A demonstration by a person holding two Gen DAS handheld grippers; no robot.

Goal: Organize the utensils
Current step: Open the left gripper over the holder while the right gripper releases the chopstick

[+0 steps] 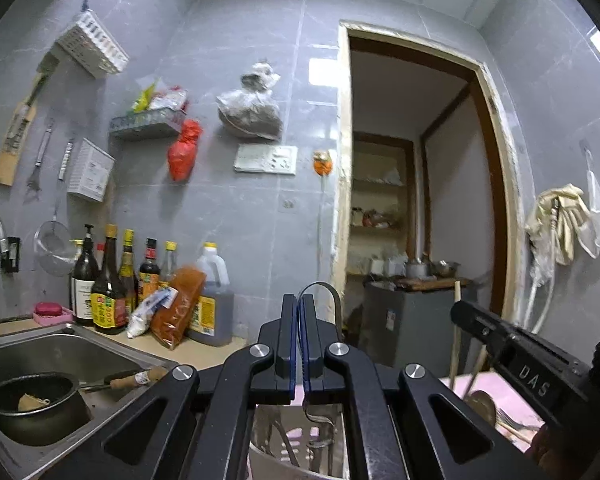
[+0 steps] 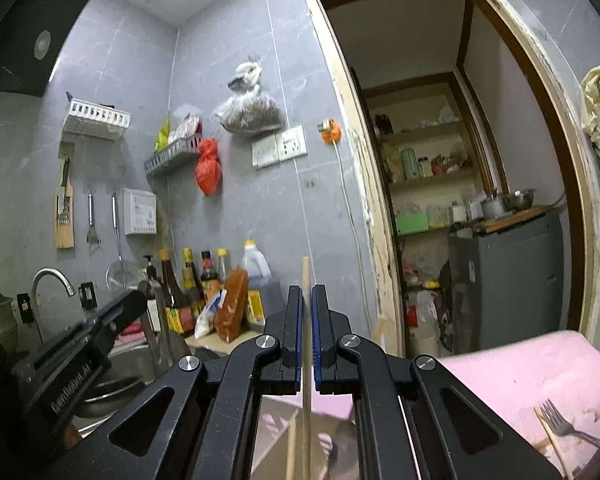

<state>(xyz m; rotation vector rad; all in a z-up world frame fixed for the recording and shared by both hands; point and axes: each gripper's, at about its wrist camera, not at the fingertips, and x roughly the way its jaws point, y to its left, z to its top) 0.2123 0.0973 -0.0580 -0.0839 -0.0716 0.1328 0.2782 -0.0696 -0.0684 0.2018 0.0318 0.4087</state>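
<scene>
While poised over the white slotted basket (image 1: 284, 444), pinches a thin metal utensil handle (image 1: 329, 287) in the left gripper (image 1: 300, 304), jaws nearly touching, handle arching out above the tips. Clamps the right gripper (image 2: 307, 296) on an upright wooden stick (image 2: 305, 270) running down between the pads. Shows a fork (image 2: 556, 420) lying on the pink surface (image 2: 520, 360) to the right, well apart from both.

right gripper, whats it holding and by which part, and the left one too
The right gripper is shut on a chopstick, gripped partway along its shaft below the top end. The left gripper is shut on a metal utensil handle, near its curved top.
</scene>
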